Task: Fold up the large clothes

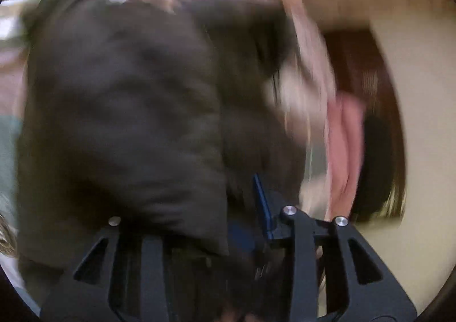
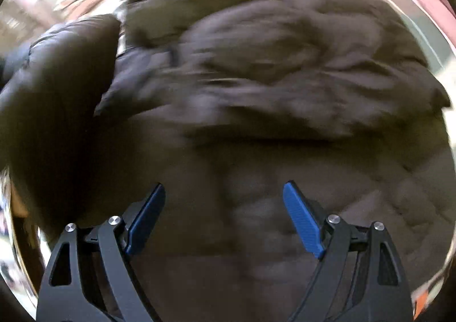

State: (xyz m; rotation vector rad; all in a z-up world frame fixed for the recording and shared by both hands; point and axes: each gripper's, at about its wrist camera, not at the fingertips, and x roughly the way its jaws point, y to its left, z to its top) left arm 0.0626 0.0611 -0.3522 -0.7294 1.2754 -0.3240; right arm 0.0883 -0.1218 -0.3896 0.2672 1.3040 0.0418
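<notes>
Both views motion-blurred; dark puffer jacket [image 1: 119, 111] hides one left gripper [image 1: 245, 225] finger; grip unclear.

Matt quilted dark cloth jacket [image 2: 285, 79]; textured blue pads [image 2: 302, 222] on right tool.

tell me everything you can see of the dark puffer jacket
The dark puffer jacket is dark grey-brown, quilted and padded, with soft-looking fabric and a fur-like trim at the top. It lies rumpled and spread out, filling both blurred views. The left tool is closed on a fold of it, fabric bunched over its fingers. The right tool hangs open just above its quilted panel, pads clear of the cloth.
</notes>
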